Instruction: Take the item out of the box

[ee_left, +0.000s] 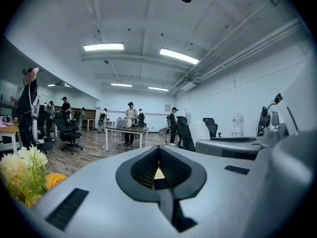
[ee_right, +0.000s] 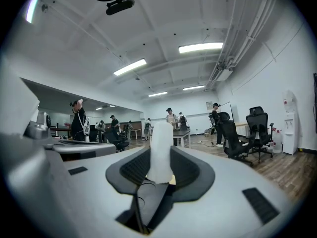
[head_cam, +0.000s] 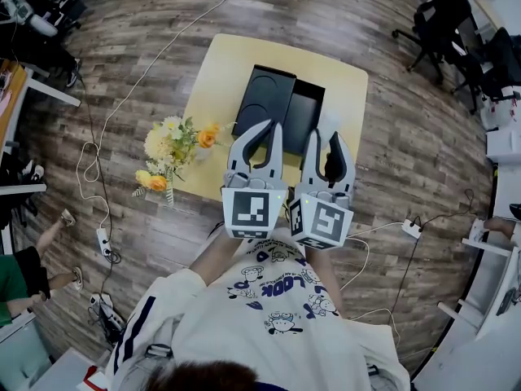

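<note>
A black box [head_cam: 303, 119] lies open on the yellow table [head_cam: 216, 72], with a second black part [head_cam: 264, 94] side by side at its left. Both grippers hover level above the table's near edge, close to the person's chest. My left gripper [head_cam: 273, 127] [ee_left: 158, 150] is shut, its curved fingers meeting at the tips with nothing between them. My right gripper [head_cam: 326, 139] [ee_right: 161, 155] is shut on a white item [ee_right: 161, 143] that stands upright between its pads. In the head view the white item [head_cam: 326, 125] shows between the fingertips.
A bunch of yellow, white and orange flowers [head_cam: 173, 151] [ee_left: 25, 175] sits at the table's left edge. Cables and a power strip [head_cam: 102, 241] lie on the wooden floor. Office chairs [head_cam: 444, 23] stand at the far right. Several people stand by distant desks [ee_left: 130, 129].
</note>
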Demonstrator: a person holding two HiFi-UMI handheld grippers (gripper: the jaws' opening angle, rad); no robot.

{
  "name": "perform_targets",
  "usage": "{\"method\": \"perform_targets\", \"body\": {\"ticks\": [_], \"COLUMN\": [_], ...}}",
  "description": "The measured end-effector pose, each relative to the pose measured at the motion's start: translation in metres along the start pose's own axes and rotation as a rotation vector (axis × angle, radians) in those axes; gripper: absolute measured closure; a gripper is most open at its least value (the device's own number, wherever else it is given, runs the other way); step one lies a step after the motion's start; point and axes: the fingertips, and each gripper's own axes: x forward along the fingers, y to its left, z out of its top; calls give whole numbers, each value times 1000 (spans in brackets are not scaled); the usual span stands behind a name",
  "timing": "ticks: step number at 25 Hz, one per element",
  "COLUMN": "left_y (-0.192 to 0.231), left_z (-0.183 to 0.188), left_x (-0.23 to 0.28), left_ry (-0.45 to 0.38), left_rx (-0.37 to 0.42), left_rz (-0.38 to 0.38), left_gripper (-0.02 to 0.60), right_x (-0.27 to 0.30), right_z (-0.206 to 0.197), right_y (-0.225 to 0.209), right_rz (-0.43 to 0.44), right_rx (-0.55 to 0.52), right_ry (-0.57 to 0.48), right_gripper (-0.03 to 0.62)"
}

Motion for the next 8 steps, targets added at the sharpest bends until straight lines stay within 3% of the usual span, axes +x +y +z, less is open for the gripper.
{"method": "perform_targets", "body": {"ticks": [8], "left_y": [2], "left_z": [3], "left_x": [1], "left_ry": [-1], "left_rx": [1], "left_rz": [-3], "left_gripper": [568], "right_x": [3], "right_z": [2], "right_y": [2], "right_rz": [1], "right_rx": [-1], "right_ry": [0], "right_gripper": [453]}}
